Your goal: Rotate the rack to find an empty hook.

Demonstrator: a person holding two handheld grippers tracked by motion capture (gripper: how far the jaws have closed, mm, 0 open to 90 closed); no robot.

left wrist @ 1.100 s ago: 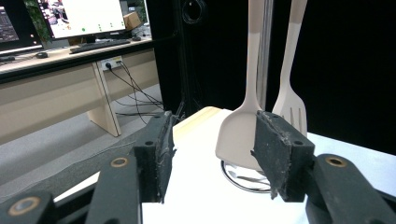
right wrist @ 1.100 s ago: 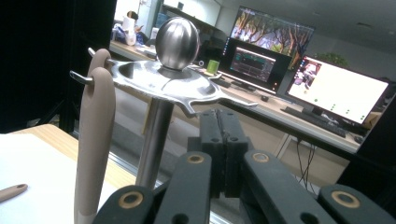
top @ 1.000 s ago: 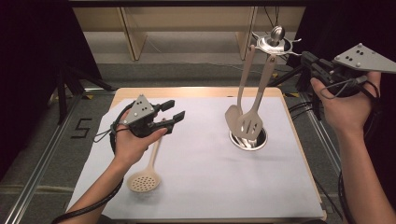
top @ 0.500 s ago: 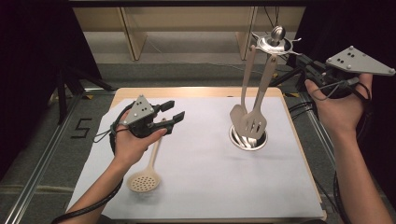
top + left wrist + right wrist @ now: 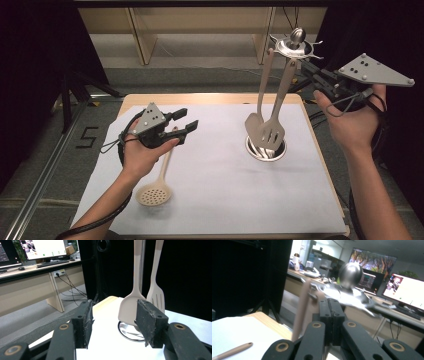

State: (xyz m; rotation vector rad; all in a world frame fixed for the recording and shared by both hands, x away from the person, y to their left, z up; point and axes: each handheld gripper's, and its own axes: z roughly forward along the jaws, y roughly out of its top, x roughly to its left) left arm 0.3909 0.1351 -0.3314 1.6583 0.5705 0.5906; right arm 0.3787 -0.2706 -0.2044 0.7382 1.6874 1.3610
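My left gripper hangs above the surface at about 9 o'clock, its jaws standing apart with nothing between them. Under my left hand lies a slotted spoon, bowl at 7 o'clock, handle running up toward the gripper. My right gripper is raised off the surface's 2 o'clock corner, jaws pressed together beside the top of the utensil rack; I cannot tell whether they pinch anything. From the rack hang a spatula and a slotted turner, just beside each other, over the rack's round metal base at 3 o'clock.

The surface is a wooden table covered with a white sheet. Beyond it, at 12 o'clock, a pale wooden desk stands on a grey floor, with black curtains on both sides. In the left gripper view, monitors and a keyboard sit on a desk.
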